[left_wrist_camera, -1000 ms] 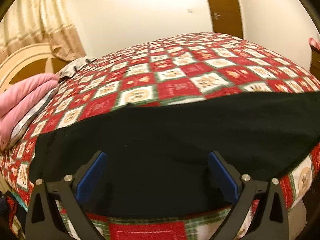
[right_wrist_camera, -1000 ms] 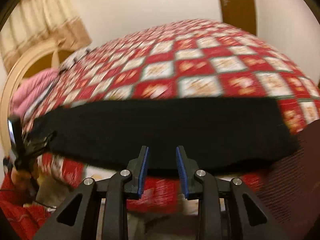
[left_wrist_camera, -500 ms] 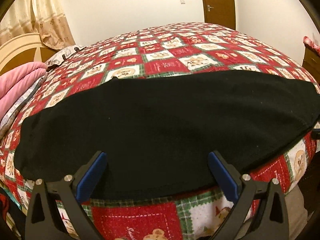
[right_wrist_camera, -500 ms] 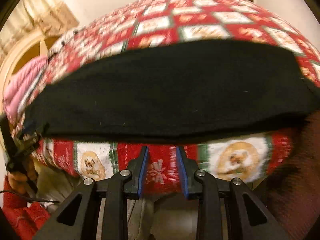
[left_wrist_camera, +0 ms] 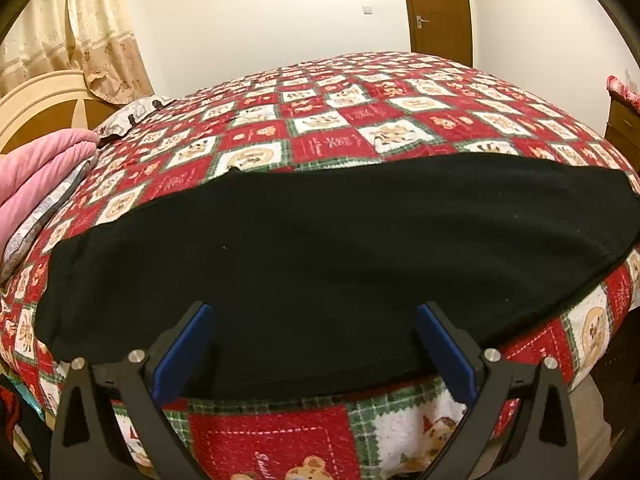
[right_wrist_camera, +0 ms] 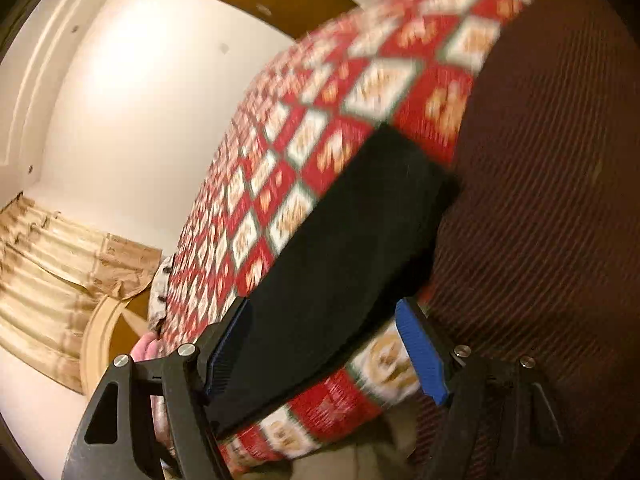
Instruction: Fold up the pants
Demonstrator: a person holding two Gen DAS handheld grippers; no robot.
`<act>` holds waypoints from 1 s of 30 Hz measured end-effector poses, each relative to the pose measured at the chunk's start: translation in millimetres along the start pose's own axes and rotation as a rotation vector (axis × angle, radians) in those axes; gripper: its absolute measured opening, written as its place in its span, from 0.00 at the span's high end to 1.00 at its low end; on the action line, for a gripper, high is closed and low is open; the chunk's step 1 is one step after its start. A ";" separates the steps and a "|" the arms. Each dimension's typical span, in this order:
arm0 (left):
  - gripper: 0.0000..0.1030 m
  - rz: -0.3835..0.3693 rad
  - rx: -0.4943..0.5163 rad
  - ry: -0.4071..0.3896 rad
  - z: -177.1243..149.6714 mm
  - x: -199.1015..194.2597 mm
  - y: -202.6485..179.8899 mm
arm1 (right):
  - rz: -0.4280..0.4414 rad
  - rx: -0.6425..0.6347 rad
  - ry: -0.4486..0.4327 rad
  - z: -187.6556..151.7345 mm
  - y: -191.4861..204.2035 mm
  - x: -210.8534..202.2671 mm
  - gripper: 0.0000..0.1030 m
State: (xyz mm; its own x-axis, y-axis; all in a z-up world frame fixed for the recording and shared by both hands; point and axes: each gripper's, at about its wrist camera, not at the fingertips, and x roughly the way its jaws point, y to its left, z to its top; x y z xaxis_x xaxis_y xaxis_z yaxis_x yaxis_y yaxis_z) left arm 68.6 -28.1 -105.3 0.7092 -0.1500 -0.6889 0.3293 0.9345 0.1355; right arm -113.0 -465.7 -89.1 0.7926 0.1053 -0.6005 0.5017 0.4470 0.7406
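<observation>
Since the black pants (left_wrist_camera: 320, 256) lie flat along the near edge of the bed (left_wrist_camera: 360, 120), ready for folding: left tongs (left_wrist_camera: 312, 344) spread wide, empty, hovering over the near hem; right tongs (right_wrist_camera: 324, 356), rolled sideways, jaws just widened, straddling the fabric edge without pressing.

- The pants (left_wrist_camera: 320, 264) lie flat across the near part of the bed (left_wrist_camera: 360, 120), stretched from left to right, their near edge along the bed's front edge.
- The left gripper (left_wrist_camera: 316, 344) hovers over that near edge, jaws apart.
- Folded bedding (left_wrist_camera: 36, 176) sits at the bed's left edge, with a headboard (left_wrist_camera: 44, 100) behind it.
- A curtain (left_wrist_camera: 76, 28) hangs behind the headboard.
- A door (left_wrist_camera: 438, 8) stands in the wall beyond the bed.
- The right gripper (right_wrist_camera: 324, 352) faces the pants' end, nothing between its jaws.
</observation>
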 end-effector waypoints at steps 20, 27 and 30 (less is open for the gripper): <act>0.00 -0.044 -0.128 0.001 -1.8 4.2 34.1 | -0.547 -0.033 -0.013 -25.3 55.3 74.5 0.27; 0.00 -0.050 -0.171 0.011 -6.7 6.7 49.1 | -0.569 0.161 -0.051 -30.4 37.5 99.6 0.27; 0.00 -0.051 -0.193 0.008 -6.8 6.1 56.2 | -0.490 0.278 -0.250 -40.6 24.4 79.0 0.27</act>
State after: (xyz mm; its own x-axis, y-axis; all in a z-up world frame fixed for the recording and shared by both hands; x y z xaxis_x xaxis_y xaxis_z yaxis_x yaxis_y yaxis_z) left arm 87.1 25.7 -106.7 0.6897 -0.1969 -0.6968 0.2384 0.9704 -0.0382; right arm -52.1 -410.5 -130.7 0.4876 -0.2805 -0.8268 0.8729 0.1384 0.4678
